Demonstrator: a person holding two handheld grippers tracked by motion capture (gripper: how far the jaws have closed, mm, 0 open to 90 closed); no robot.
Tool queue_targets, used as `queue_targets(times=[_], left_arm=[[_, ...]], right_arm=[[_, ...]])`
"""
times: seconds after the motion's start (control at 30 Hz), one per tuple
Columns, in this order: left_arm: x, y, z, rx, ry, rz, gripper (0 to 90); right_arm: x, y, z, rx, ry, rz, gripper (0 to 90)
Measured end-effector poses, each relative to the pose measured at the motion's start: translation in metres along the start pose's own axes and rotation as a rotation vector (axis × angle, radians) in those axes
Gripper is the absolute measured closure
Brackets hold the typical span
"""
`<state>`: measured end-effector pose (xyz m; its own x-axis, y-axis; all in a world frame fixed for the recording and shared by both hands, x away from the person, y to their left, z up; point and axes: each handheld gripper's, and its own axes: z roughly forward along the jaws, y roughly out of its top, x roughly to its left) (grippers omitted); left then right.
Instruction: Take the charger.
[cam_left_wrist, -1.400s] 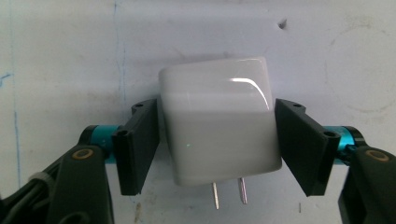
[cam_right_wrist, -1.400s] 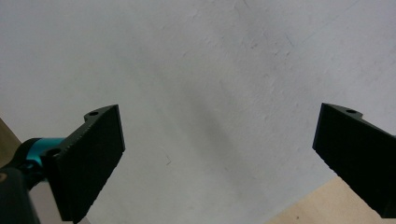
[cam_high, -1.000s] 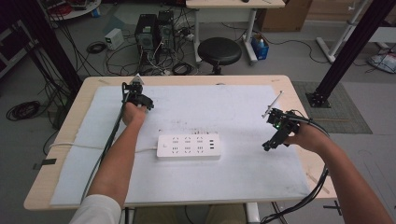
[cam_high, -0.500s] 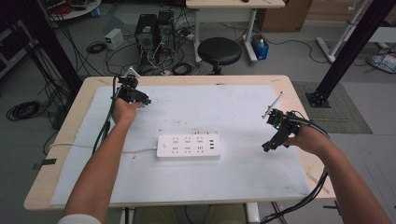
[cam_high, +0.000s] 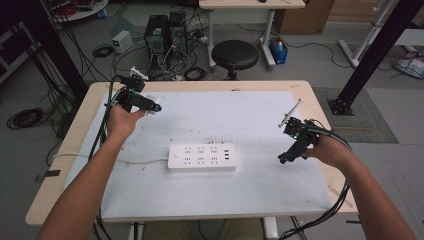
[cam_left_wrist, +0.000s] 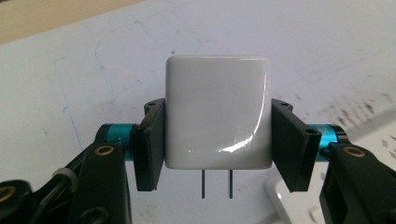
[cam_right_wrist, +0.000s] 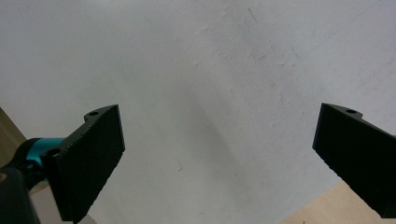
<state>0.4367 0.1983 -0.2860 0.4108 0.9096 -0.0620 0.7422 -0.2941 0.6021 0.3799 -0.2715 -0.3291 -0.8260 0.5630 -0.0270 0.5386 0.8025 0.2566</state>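
Here, each item by its place relative to the power strip:

Left gripper (cam_left_wrist: 217, 140): jaws clamped on the sides of a white wall charger (cam_left_wrist: 218, 112), two prongs pointing down; raised above the white mat (cam_high: 250, 120), far-left of the power strip (cam_high: 202, 157).
Right gripper (cam_right_wrist: 219, 154): jaws spread wide, nothing between them; right of the strip, near the mat's edge.
Power strip: flat at mat centre, cord (cam_high: 137, 161) running left.
Table (cam_high: 320, 107): wooden, under the mat.
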Motion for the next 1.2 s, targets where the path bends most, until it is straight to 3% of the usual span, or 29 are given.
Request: queue_targets(times=[0.17,0.37,0.53,1.0,1.2], left_arm=[[-0.016,0.002,-0.026,-0.012,-0.028,0.056,42.4],[-0.037,0.004,-0.043,-0.002,-0.052,0.128,42.4],[-0.045,0.001,-0.047,-0.002,-0.078,0.148,42.4],[-0.063,-0.011,-0.059,0.037,-0.153,0.293,42.3],[-0.068,-0.018,-0.059,0.051,-0.178,0.338,42.3]], right_arm=[[0.003,0.002,-0.003,-0.004,-0.002,-0.002,1.5],[0.010,0.007,-0.008,-0.013,-0.009,-0.016,1.5],[0.013,0.009,-0.013,-0.021,-0.015,-0.025,1.5],[0.024,0.022,-0.023,-0.032,-0.020,-0.046,1.5],[0.024,0.032,-0.021,-0.029,-0.015,-0.026,1.5]])
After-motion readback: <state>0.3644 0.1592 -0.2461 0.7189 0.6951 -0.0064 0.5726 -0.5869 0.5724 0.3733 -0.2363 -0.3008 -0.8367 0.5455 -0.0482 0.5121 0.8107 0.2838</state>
